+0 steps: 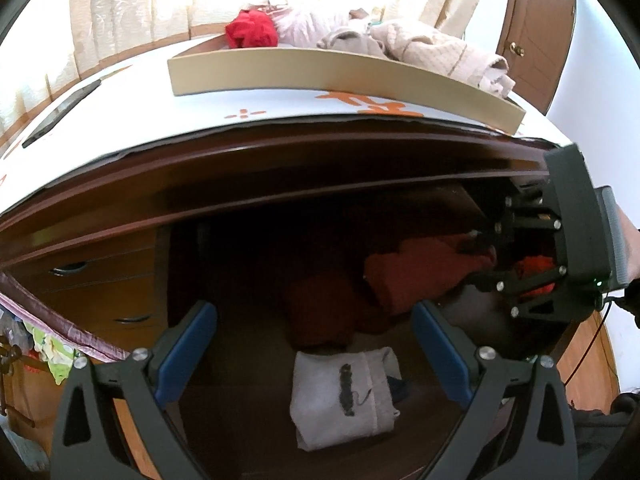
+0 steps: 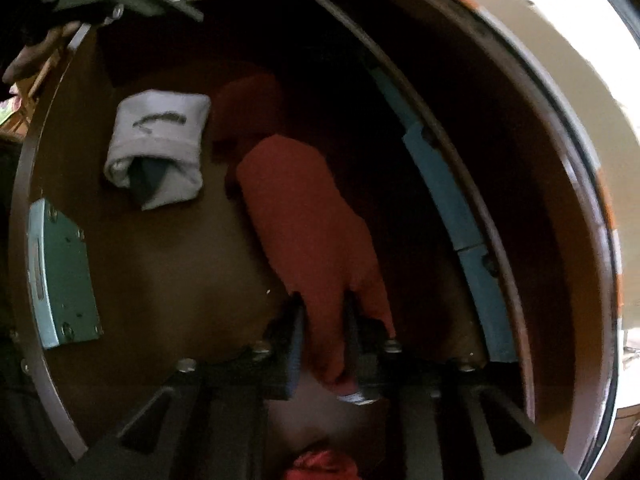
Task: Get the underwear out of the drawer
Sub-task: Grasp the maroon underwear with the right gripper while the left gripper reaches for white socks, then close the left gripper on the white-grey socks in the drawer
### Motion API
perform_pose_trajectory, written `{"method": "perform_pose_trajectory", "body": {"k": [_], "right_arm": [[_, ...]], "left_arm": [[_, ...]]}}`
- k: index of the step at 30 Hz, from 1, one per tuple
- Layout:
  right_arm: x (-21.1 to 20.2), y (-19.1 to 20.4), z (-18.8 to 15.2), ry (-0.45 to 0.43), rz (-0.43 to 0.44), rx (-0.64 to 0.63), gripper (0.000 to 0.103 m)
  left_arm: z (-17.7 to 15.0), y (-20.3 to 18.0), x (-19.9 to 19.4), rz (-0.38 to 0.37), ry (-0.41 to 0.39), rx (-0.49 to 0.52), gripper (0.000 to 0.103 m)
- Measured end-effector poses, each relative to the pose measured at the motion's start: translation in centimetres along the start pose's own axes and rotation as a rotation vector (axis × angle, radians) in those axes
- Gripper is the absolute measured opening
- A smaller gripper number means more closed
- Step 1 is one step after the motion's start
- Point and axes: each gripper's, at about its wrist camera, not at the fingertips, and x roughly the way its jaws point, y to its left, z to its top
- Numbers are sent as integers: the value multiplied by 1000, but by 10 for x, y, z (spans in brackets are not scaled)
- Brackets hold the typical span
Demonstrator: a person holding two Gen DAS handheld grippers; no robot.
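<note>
While the right gripper (image 2: 322,312) is reaching into the open drawer (image 2: 160,264), its fingers (image 2: 294,332) are sitting narrow and pinching one end of the red underwear (image 2: 300,216), which is lying lengthwise on the drawer floor near the drawer's rear edge. Just beside that garment, toward the drawer's front edge, a folded white garment (image 2: 158,144) with a dark mark on it is resting flat, a dark fabric showing inside its fold. A second dark red piece (image 2: 248,100) is lying past the held one, deeper in shadow. Metal plates are showing on the drawer's inner walls. The left gripper (image 1: 316,354) is hovering over the drawer's front edge with its blue-padded fingers (image 1: 188,352) standing wide apart and holding nothing; the white garment is showing between them below. On the table (image 1: 132,112) above the drawer, a shallow cardboard tray (image 1: 320,76) is carrying a crumpled red garment (image 1: 251,30) and a heap of pale pink clothing (image 1: 432,48). A dark flat phone-like object (image 1: 60,110) is lying near the table's left edge.
</note>
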Motion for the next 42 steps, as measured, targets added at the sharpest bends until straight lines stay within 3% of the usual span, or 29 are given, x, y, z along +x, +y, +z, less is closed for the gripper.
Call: {"method": "perform_pose_trajectory", "body": {"k": [1, 2, 6, 9, 14, 17, 21, 23, 33, 37, 42], "right_arm": [[-3, -3, -1, -11, -4, 1, 49], [-5, -1, 0, -24, -8, -1, 66], [-7, 5, 3, -41, -16, -8, 67], [-7, 10, 6, -36, 27, 3, 67], [0, 14, 8, 36, 82, 28, 67], [4, 29, 8, 72, 115, 54, 60], [-10, 33, 4, 57, 155, 93, 34], [-26, 37, 0, 35, 139, 109, 29], [-101, 42, -27, -73, 132, 240, 29], [-102, 43, -26, -102, 133, 262, 29], [-116, 41, -56, -134, 152, 295, 29]], "left_arm": [[1, -1, 1, 3, 4, 4, 99], [1, -1, 2, 5, 8, 8, 100], [1, 0, 5, 6, 27, 12, 100], [0, 4, 11, -9, 55, -4, 100], [-2, 3, 20, -17, 121, 9, 99], [-2, 2, 26, -49, 162, 3, 100], [-2, -2, 31, -65, 198, 8, 99], [-2, -4, 33, -69, 216, 15, 99], [-4, -17, 56, -61, 360, 56, 99], [-4, -23, 67, -26, 425, 88, 99], [-3, -32, 78, 7, 486, 124, 100]]}}
